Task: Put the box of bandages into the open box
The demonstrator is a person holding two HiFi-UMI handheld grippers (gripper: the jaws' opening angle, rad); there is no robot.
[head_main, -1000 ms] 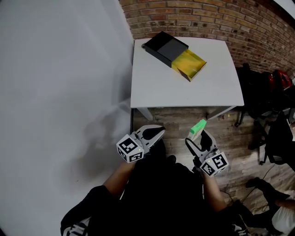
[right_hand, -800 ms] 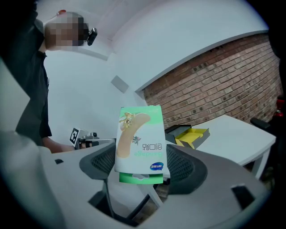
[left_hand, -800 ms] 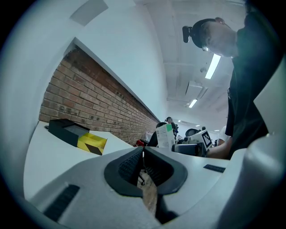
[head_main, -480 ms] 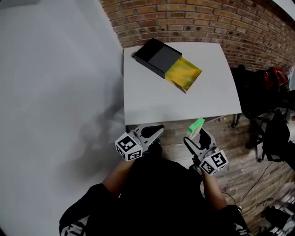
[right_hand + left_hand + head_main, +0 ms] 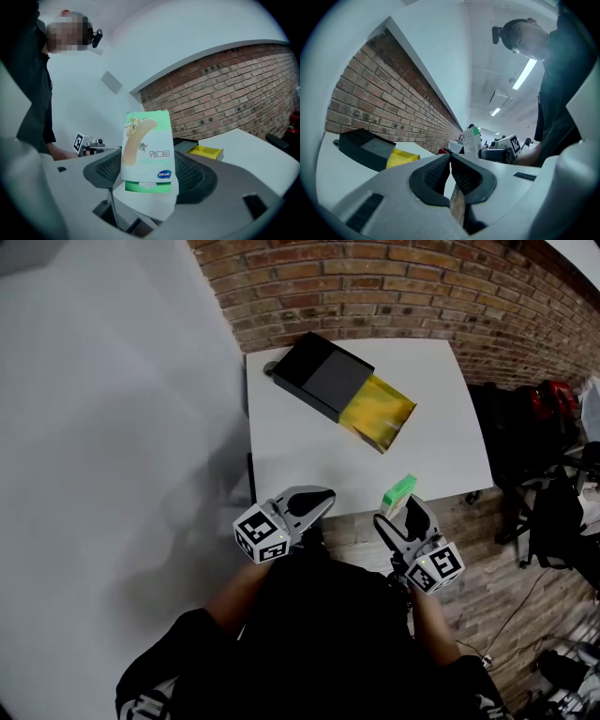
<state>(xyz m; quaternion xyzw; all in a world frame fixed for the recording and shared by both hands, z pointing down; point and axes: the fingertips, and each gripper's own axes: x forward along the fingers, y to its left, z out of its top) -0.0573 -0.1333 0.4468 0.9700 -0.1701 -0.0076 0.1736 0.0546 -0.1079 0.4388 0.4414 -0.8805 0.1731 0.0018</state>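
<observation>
A green and white box of bandages [image 5: 400,493] [image 5: 147,150] stands upright between the jaws of my right gripper [image 5: 401,515], which is shut on it just over the white table's [image 5: 309,465] near edge. The open box [image 5: 341,390] lies at the table's far left: a black sleeve with a yellow drawer [image 5: 379,412] pulled out toward the right. It also shows in the left gripper view as the black sleeve [image 5: 365,149] with the yellow drawer [image 5: 402,157]. My left gripper [image 5: 314,502] [image 5: 450,171] is shut with nothing in it, at the near edge.
A brick wall [image 5: 394,287] runs behind the table and a plain white wall [image 5: 103,427] stands to its left. Dark chairs and bags [image 5: 553,474] crowd the wooden floor to the right. The person's dark sleeves fill the bottom of the head view.
The table has come nearer in the head view; both grippers now sit over its near edge instead of over the floor. The right gripper still holds the bandage box.
</observation>
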